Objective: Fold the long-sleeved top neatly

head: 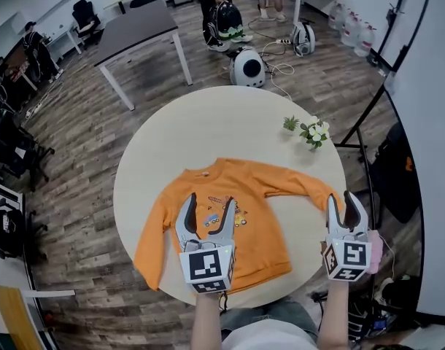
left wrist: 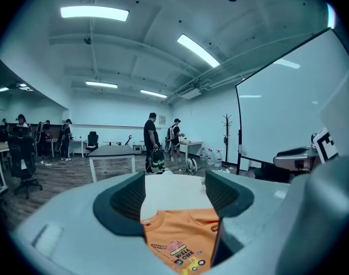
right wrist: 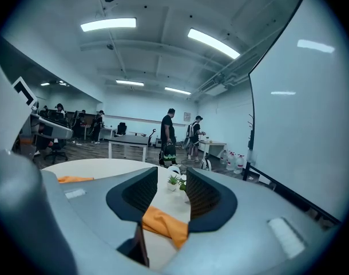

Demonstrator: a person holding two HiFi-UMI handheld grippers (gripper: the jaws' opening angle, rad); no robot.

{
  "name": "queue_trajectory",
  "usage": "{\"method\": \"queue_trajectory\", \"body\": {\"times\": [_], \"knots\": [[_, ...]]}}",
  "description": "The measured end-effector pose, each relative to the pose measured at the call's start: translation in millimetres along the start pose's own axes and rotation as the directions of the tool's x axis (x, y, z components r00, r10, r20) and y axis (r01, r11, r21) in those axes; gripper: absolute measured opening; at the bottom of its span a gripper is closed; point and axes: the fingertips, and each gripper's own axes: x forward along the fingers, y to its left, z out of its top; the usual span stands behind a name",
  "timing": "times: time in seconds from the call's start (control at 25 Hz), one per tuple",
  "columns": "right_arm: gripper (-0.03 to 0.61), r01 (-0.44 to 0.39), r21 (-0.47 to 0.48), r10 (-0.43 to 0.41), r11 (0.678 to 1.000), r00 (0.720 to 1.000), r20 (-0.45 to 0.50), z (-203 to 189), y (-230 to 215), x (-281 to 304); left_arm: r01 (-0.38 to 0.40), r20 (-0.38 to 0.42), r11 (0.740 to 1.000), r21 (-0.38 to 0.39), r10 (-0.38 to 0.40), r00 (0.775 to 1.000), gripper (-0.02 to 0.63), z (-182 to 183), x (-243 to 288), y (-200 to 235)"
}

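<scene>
on one round table [head: 208,122], one orange top [head: 259,188], flat, left gripper [head: 211,199], right gripper [head: 341,195], fingers apart on both

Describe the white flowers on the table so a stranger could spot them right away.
Find the round pale wooden table with the orange long-sleeved top spread on it. Near its far right edge, beyond the top's sleeve, stands the small bunch of white flowers; the tiny plant beside it is all green.

orange top [head: 233,221], pale beige table [head: 208,122]
</scene>
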Motion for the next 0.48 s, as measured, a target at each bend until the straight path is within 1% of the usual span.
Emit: {"method": "queue_trajectory", "body": {"times": [0.24,0.48], "knots": [[0.187,0.007,-0.012,-0.008,1.0,0.998,-0.057,-24.1,-3.0,13.6,0.038,-0.044,0.999,-0.002,-0.038,0.998,0.319,-20.5,19.1,-3.8],[0.192,0.026,-0.014,-0.027,1.0,0.991,-0.129,-51.6,-14.0,18.8,0.066,-0.105,0.998,-0.011,-0.067,0.992,0.319,-45.4,33.0,-12.0]]}}
